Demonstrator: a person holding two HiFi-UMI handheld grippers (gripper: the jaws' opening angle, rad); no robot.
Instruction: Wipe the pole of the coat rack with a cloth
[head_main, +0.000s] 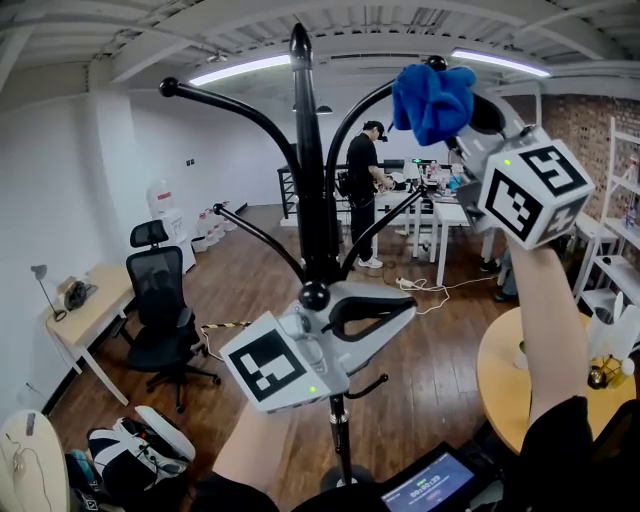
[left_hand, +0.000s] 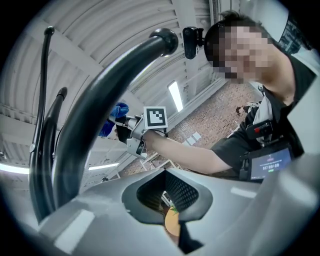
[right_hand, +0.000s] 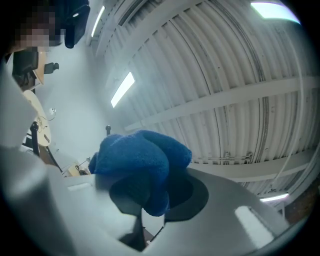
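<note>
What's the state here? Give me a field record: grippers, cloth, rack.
left gripper: jaws together, nothing held, low in front of the coat rack pole
right gripper: jaws shut on the blue cloth, held high
cloth vs pole: apart, cloth to the pole's right
cloth vs upper hook arm: close, contact unclear
wiping: cloth not on the pole now
background: person at desks, office chair on the left
</note>
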